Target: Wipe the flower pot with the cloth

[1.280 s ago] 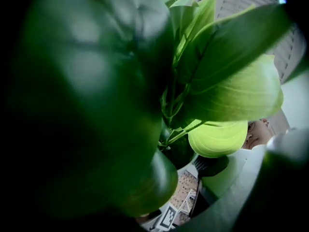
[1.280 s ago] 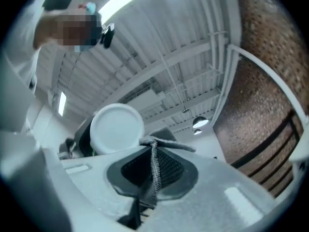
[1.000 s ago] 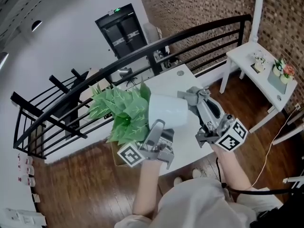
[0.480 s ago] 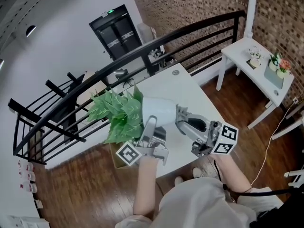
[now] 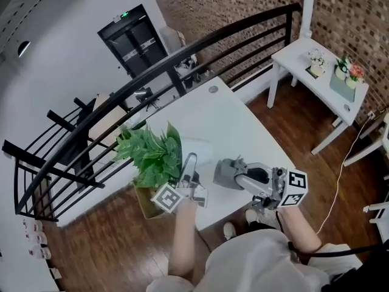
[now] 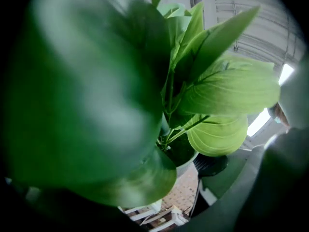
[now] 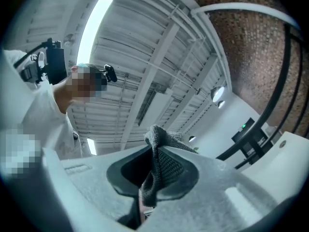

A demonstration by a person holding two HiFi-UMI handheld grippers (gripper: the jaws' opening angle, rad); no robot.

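The white flower pot [image 5: 199,149] lies tilted at the table's near left edge, its green leaves [image 5: 152,157] hanging out over the edge to the left. My left gripper [image 5: 192,159] reaches up to the pot from below and holds it. In the left gripper view leaves [image 6: 227,91] fill the picture and only a bit of the pot's rim [image 6: 189,159] shows. My right gripper [image 5: 231,176] hovers to the right of the pot, apart from it. It is shut on a grey knitted cloth [image 7: 161,166], which bunches round its tips [image 5: 222,175].
The white table [image 5: 231,120] carries a small round disc [image 5: 213,89] at its far end. A black railing [image 5: 182,47] runs behind it. A white side table [image 5: 316,81] with small potted flowers stands at the right. A brown box [image 5: 144,204] sits under the leaves.
Both grippers have come down. The pot, held high and tilted over the table before, now sits low at the table's left edge. The right gripper with the cloth sank and drew away from the pot.
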